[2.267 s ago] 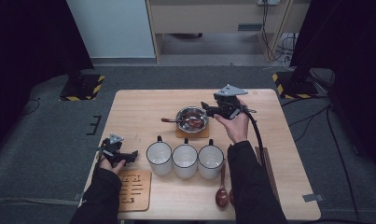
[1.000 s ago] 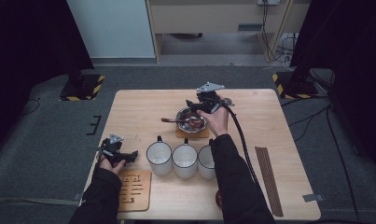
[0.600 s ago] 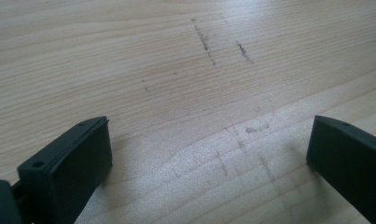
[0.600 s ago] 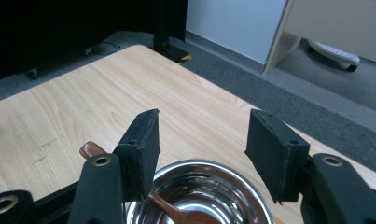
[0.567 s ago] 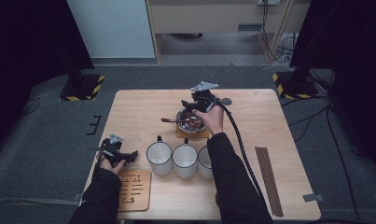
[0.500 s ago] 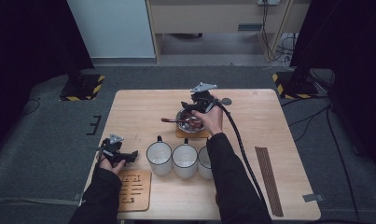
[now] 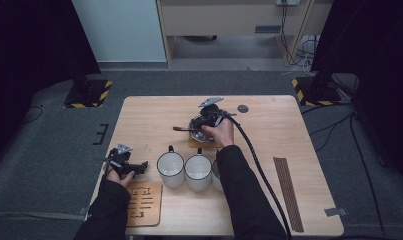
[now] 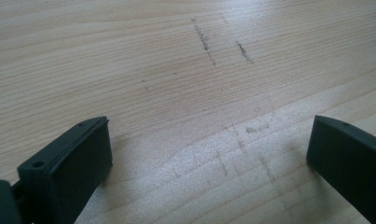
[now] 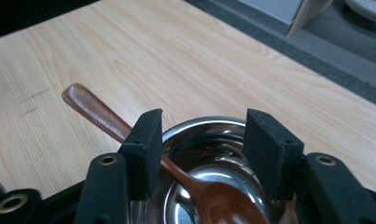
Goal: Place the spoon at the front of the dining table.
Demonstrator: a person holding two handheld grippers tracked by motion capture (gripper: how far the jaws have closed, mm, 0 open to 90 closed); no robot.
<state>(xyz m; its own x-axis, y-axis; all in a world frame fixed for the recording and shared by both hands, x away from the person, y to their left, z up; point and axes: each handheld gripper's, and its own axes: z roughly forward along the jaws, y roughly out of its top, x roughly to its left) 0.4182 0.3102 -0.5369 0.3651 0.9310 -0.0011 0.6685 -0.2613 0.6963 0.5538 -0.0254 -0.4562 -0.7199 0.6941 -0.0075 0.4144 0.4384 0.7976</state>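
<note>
Spoon point(image 9: 129, 133) in the steel bowl point(image 9: 199, 128) waits under the unclenched right gripper point(image 9: 202, 154), which next must close on its handle.

Right gripper point(image 7: 205, 120) and hand point(image 7: 222, 132) cover near half of steel bowl point(image 7: 195, 122); square mat point(image 7: 194, 143) under it mostly hidden. Third mug point(image 7: 215, 169) largely behind right sleeve point(image 7: 239, 185). Spoon point(image 9: 143, 144) bowl end cut by bottom edge in right gripper view; shaft partly behind jaw. Left gripper point(image 8: 209, 163) jaws cut by bottom and right edges in own view. Slotted board point(image 7: 145, 202) partly under left sleeve point(image 7: 106, 210); slot pattern too small to read.
</note>
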